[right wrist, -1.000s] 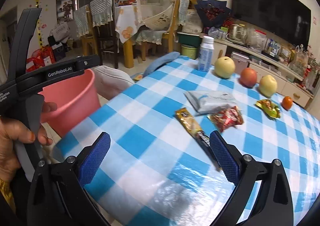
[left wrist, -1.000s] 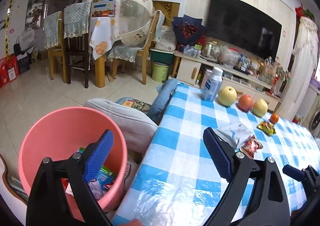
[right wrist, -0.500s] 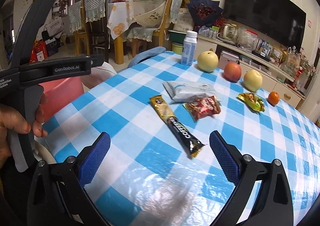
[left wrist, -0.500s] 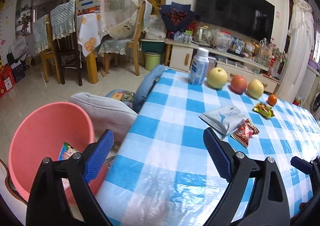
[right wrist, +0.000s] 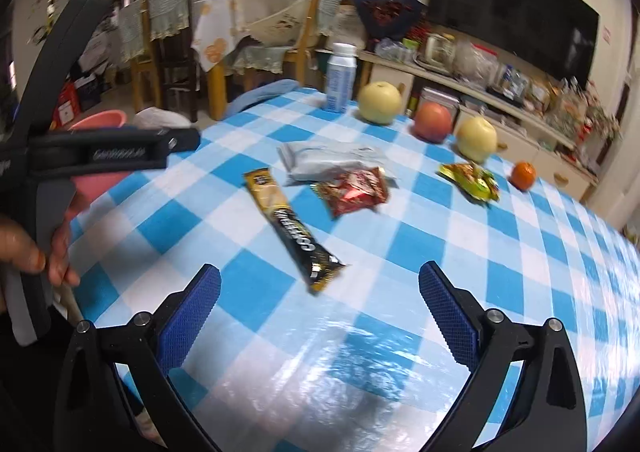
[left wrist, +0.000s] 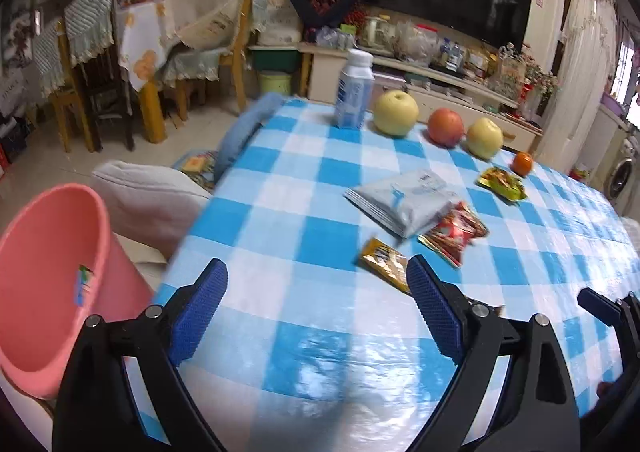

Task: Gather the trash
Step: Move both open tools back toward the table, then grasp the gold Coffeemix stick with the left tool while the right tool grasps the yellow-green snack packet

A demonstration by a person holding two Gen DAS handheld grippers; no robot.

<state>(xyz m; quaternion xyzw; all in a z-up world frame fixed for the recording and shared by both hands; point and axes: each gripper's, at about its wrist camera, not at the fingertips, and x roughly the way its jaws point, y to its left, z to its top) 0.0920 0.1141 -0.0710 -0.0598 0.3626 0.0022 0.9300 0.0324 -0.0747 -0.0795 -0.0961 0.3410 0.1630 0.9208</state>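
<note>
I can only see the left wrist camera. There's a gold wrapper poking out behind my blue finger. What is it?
Observer: The right wrist view shows all of it. It's a long coffee stick, gold at the far end and black at the near end, lying flat on the checked tablecloth.
Operator: Is the other gripper holding anything?
Observer: No. The right gripper is open and grips nothing. The stick's black end lies on the cloth just ahead of its fingers.
Operator: Who's holding my gripper?
Observer: A hand is wrapped round the handle of the left gripper, at the left edge of the right wrist view.
</note>
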